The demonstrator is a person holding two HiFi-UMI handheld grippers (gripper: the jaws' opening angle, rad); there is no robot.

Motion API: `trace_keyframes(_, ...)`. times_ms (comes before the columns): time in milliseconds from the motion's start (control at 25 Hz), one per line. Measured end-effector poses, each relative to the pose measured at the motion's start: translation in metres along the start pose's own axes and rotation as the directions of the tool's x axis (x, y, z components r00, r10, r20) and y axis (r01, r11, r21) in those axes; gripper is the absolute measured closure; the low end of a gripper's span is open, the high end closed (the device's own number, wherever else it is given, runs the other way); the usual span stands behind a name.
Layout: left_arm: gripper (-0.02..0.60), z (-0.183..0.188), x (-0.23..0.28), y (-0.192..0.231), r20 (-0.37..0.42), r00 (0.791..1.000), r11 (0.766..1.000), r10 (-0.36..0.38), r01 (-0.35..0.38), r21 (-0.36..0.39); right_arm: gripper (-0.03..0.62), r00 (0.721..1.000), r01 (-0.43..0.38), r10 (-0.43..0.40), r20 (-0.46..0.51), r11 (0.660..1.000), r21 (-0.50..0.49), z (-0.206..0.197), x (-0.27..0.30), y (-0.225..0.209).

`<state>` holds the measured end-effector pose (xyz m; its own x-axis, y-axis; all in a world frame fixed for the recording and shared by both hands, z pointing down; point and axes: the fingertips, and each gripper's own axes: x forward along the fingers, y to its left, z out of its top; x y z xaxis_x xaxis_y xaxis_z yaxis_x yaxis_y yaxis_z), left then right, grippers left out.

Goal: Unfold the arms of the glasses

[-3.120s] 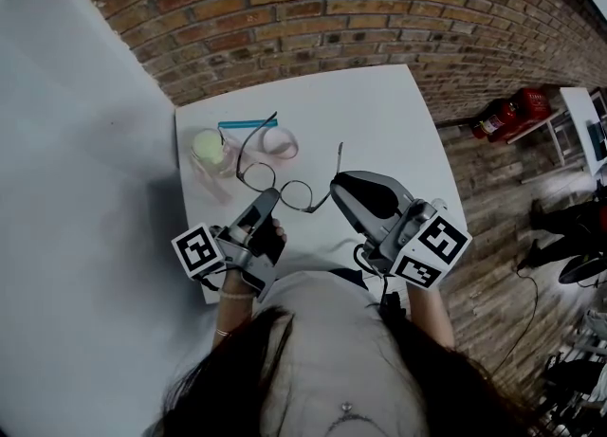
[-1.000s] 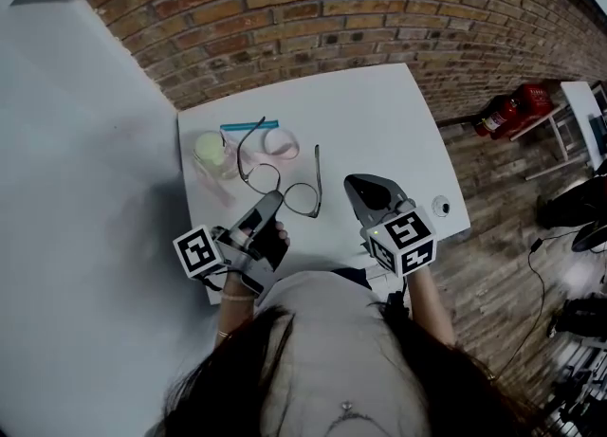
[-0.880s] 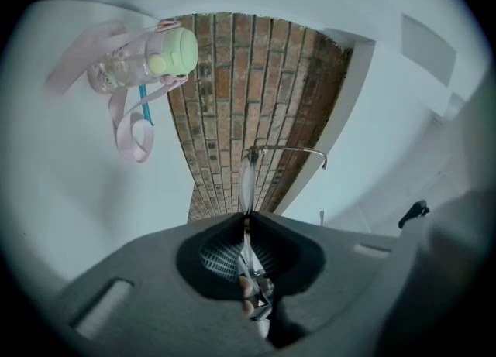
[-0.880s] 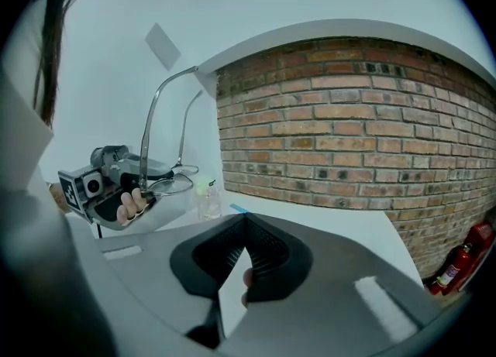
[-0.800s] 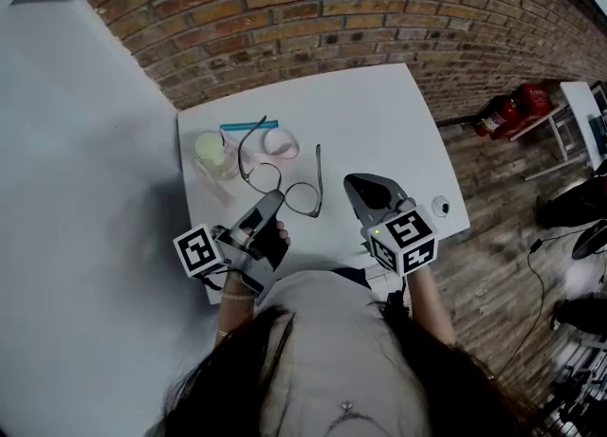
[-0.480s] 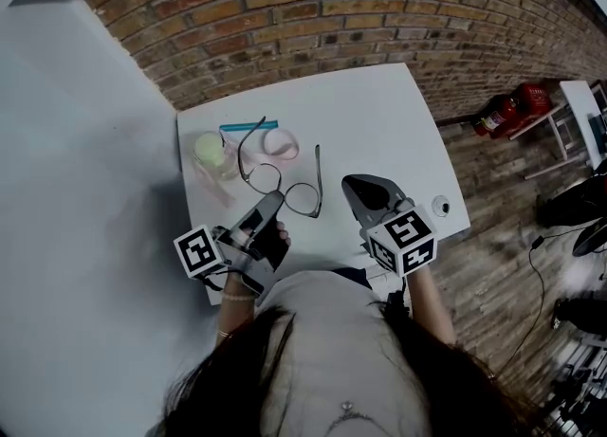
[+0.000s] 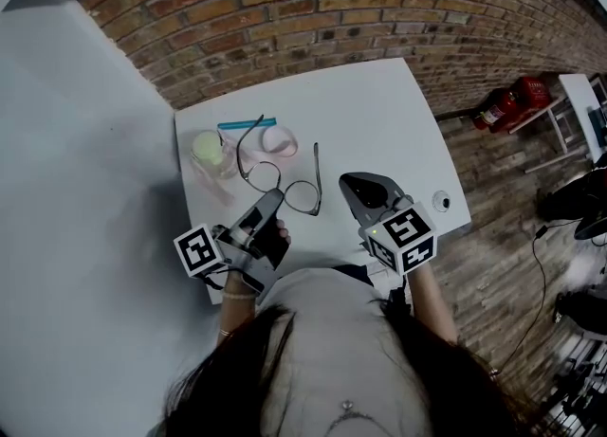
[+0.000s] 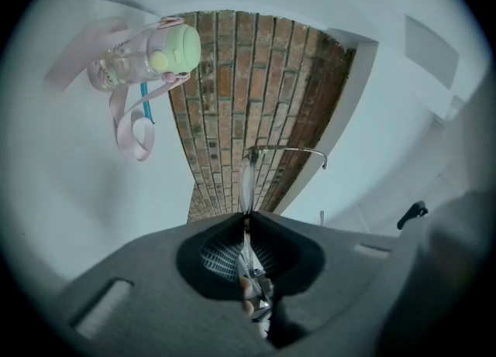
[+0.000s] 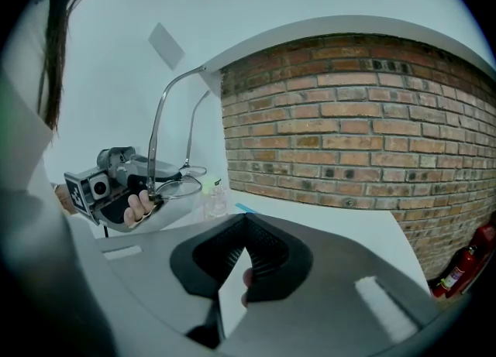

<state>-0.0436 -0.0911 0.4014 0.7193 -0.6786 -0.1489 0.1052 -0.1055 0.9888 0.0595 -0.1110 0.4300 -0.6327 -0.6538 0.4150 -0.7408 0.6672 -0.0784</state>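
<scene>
1. The left gripper (image 7: 268, 201) has its jaws clamped on the thin frame of the glasses (image 7: 285, 184), left of centre in the head view, over the table (image 7: 379, 122). Both arms look swung out.
2. The right gripper (image 7: 357, 182) sits to their lower right, jaws together on nothing.
3. The hold is narrow and on wire, so a tilt or a slackened squeeze could let the glasses pivot or drop.
4. Setting them down towards the upper left could knock the bottle (image 7: 209, 149), which stands near the far arm.
</scene>
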Motion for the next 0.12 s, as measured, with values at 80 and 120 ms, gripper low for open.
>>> trace_keyframes(80,0.56,-0.0002,0.0002,-0.0004,0.0,1.0,1.0,0.001,-0.001,-0.001,0.589,1.0,0.001,-0.001,0.002,1.0,0.003,0.001,-0.0008,-0.0004)
trace_keyframes(120,0.56,-0.0004,0.0004,-0.0007,-0.001,1.0,1.0,0.001,-0.001,-0.002,0.588,1.0,0.001,-0.001,0.003,1.0,0.004,0.0014,-0.0012,-0.0008)
